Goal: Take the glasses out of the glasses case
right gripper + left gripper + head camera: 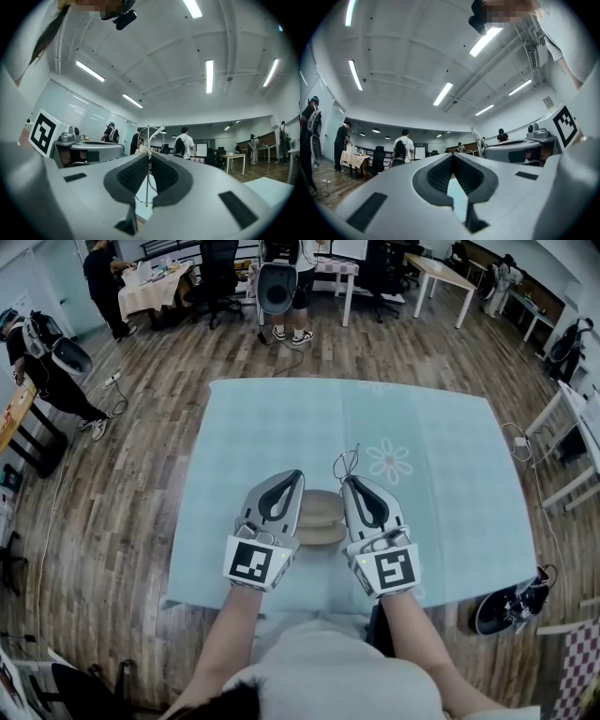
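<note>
I am holding my right gripper with its jaws pressed together on the thin wire frame of the glasses. The frame is standing up between the pads and poking out past the tips on the far side, clear of the case. My left gripper is closed too, its jaws meeting at the tips with nothing between them. The tan glasses case is lying on the pale blue table between my two grippers, near the table's near edge. My left gripper is sitting at its left side and my right at its right side; I cannot tell whether either is touching it. Far behind, people are standing about on the wooden floor.
</note>
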A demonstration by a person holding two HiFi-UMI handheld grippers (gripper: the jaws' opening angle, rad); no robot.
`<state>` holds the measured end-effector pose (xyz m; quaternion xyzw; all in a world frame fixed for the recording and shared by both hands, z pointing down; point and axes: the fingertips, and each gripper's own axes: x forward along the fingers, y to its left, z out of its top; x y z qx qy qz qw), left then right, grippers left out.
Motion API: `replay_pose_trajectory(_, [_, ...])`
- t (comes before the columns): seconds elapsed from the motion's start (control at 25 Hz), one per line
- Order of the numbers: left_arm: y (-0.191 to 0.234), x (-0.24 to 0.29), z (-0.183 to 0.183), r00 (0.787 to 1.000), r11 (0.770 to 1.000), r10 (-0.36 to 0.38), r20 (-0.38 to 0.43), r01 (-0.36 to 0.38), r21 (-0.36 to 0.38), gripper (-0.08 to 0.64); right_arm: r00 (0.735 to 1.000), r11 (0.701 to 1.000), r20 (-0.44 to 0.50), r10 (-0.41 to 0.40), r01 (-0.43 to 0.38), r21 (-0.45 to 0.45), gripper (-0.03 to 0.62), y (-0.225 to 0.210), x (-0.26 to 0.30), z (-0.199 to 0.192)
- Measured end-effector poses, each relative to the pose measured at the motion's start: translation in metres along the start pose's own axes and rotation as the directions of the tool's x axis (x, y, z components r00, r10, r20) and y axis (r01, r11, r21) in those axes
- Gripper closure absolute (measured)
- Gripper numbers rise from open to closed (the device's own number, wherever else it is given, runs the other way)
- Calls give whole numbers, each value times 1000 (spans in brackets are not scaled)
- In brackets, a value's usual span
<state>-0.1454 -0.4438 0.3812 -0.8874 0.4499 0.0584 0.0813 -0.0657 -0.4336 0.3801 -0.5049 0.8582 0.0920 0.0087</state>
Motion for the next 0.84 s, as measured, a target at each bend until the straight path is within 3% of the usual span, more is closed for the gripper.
replay_pose_trajectory(0.28, [2,2,-3,1000,1000,10,2,-10,9,551,999,1000,-44,-21,22,21,563,-5,1,-13])
replay_pose_trajectory(0.84, [6,5,0,1000,999,26,-7,-26,19,551,999,999,-46,-19,21,28,563,-3,3,-10])
